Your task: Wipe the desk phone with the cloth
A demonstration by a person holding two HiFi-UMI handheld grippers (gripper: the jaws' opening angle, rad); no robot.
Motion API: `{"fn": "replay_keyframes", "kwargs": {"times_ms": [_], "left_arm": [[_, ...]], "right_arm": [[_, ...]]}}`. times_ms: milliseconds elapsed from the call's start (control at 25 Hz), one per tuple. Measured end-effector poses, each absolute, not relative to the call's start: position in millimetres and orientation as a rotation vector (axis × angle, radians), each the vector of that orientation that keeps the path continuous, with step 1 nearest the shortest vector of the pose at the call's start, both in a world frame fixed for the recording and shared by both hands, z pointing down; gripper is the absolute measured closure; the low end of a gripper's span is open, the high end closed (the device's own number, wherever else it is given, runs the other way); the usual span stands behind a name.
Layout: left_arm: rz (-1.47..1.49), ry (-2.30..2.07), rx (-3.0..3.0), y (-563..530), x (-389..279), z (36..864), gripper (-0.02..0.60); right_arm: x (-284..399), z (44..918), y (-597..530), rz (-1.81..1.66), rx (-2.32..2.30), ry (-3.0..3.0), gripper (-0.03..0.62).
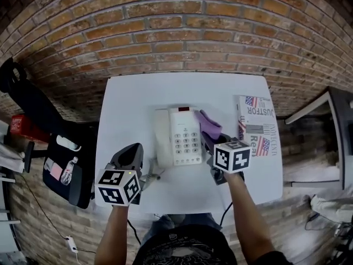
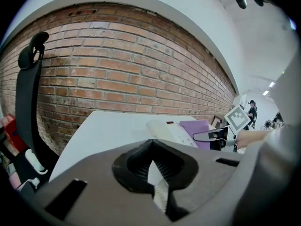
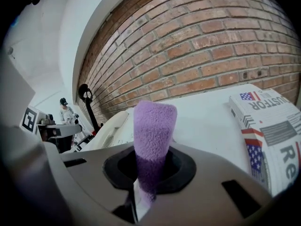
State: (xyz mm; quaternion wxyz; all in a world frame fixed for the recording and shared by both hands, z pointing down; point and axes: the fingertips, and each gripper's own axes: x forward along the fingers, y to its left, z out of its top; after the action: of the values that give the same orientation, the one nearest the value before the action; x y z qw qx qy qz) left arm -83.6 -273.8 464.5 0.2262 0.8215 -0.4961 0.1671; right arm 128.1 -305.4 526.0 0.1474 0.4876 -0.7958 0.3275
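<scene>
Two grippers low over a white table, one in each of the person's hands.

Left gripper: near the table's front-left corner, clear of the phone. Jaws drawn together, nothing between them. Its marker cube sits closest to the person.

Right gripper: at the phone's right side, forearm reaching in from the front edge. Jaws clamped on a purple fleece cloth. The cloth stands up out of the jaws as a folded, rounded tab. In the head view it sits against the upper right edge of the phone body, off the keypad.

Desk phone: white, centred on the table, keypad facing up, a small dark red window at its top. Handset seated in the cradle along the left side.

Right of the phone, apart from it: a printed carton lying flat, flag graphics and large lettering, near the table's right edge.

Left of the table, on the floor: a black office chair, with a dark bag beside it.

Beyond the table's far edge: a brick wall, red-brown with pale mortar.
</scene>
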Motion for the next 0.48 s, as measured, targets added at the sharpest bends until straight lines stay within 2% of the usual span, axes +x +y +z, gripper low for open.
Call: {"fn": "replay_keyframes", "kwargs": {"times_ms": [480], "left_arm": [[0.444,-1.270,2.325,-250,-86,467,0.577]], "right_arm": [[124,531,-257,0.976,1.496,-2.224,0.551]]}}
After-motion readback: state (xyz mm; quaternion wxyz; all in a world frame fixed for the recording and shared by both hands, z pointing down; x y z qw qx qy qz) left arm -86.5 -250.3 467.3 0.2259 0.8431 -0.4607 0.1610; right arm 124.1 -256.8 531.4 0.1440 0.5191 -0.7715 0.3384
